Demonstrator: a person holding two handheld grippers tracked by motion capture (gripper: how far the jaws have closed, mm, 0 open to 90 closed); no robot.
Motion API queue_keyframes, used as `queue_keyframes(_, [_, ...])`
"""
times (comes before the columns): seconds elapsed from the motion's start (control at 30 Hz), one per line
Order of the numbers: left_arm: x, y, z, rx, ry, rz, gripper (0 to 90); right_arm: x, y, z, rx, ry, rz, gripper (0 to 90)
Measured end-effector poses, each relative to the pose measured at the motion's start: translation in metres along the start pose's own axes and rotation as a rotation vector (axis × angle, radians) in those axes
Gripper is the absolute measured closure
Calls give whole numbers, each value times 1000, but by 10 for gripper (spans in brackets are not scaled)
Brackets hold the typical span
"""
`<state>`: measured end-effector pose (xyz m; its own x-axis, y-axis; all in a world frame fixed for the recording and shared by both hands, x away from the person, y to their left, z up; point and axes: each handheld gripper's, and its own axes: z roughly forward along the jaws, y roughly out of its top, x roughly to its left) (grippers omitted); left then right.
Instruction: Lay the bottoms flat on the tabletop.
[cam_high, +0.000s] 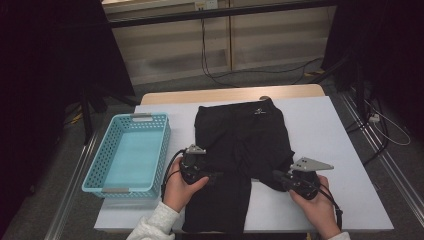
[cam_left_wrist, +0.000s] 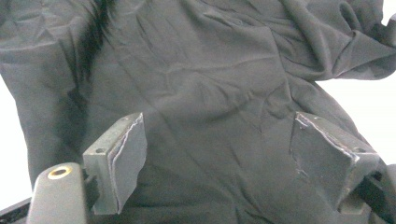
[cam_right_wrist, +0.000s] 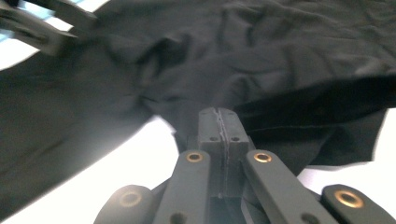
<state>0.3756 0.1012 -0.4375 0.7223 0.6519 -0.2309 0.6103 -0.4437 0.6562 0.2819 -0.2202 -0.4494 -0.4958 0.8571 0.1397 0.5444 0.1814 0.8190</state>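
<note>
A black garment (cam_high: 240, 135) lies spread on the white table (cam_high: 325, 130), one leg running down to the near edge. My left gripper (cam_high: 214, 176) hovers over its left part with its jaws open; in the left gripper view the two pads (cam_left_wrist: 133, 149) stand wide apart above wrinkled black cloth (cam_left_wrist: 210, 79). My right gripper (cam_high: 276, 175) is at the garment's right lower edge. In the right gripper view its jaws (cam_right_wrist: 219, 116) are pressed together on a pinch of the dark fabric (cam_right_wrist: 289, 60), which is lifted off the table there.
A light-blue plastic basket (cam_high: 161, 150) stands at the table's left, with nothing in it. White table surface lies bare to the right of the garment. Beyond the far edge, cables run across the floor. The left gripper (cam_right_wrist: 51, 23) appears blurred in the right gripper view.
</note>
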Motion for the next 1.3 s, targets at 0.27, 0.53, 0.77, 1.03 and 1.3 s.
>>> queue_keyframes(0.27, [-5, 2, 4, 6, -11, 10, 194, 35, -7, 2, 65, 104, -74, 895])
queue_keyframes(0.53, [-6, 4, 6, 9, -17, 17, 193, 28, 3, -7, 31, 58, -63, 596])
queue_keyframes(0.77, [-7, 4, 7, 13, -18, 20, 193, -19, 12, -28, -43, -99, 26, 527])
queue_keyframes(1.03, [-9, 4, 9, 16, -22, 25, 194, -54, -12, -18, 48, -175, 111, 555])
queue_keyframes(1.3, [-10, 5, 9, 10, -22, 28, 196, -55, -15, -4, 79, -175, 69, 805])
